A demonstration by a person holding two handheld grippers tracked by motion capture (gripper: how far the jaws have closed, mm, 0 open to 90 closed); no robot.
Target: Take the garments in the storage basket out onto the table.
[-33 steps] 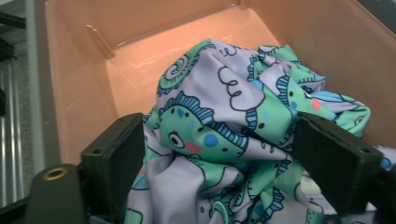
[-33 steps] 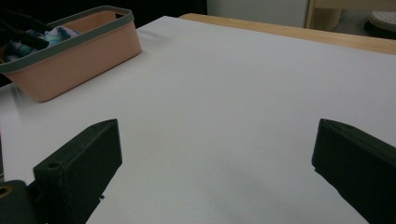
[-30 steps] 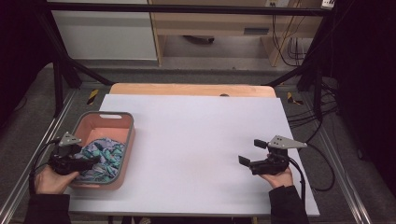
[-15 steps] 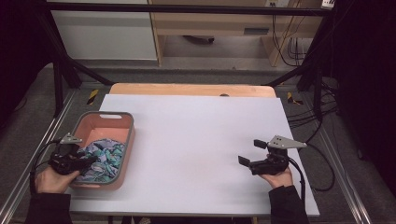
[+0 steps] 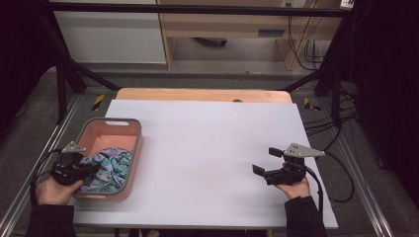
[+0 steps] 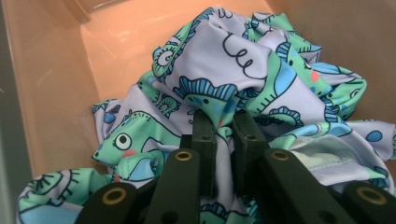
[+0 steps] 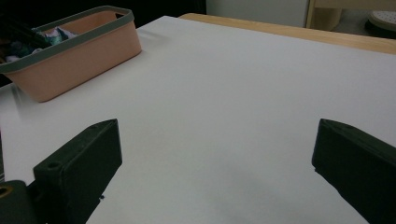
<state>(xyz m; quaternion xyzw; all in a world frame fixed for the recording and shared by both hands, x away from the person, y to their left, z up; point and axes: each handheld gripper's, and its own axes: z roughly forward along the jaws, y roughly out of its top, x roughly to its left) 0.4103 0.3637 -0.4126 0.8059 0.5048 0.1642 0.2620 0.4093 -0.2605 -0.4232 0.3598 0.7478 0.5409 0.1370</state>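
A cloth (image 5: 112, 167) printed with green and blue cartoon animals lies crumpled in a pink basket (image 5: 106, 121) with a grey rim, at the table's left edge. My left gripper (image 5: 93, 168) reaches into the basket from its near left side. Its jaws have just been closing, and in the left gripper view they pinch a fold of the cloth (image 6: 243, 60) between them, with the left gripper (image 6: 223, 122) low over the pink basket wall (image 6: 51, 84). My right gripper (image 5: 266, 161) rests open at the table's near right, and the right gripper (image 7: 215, 140) has only bare table between its jaws.
The white table top (image 5: 207, 138) spreads between the two hands. A wooden board (image 5: 202, 95) runs along its far edge. Black frame bars and cables (image 5: 326, 118) stand at the right, and the basket (image 7: 79, 51) sits far left of my right gripper.
The left gripper's jaws have drawn together on the cloth in the basket. The right gripper and hand have not moved.
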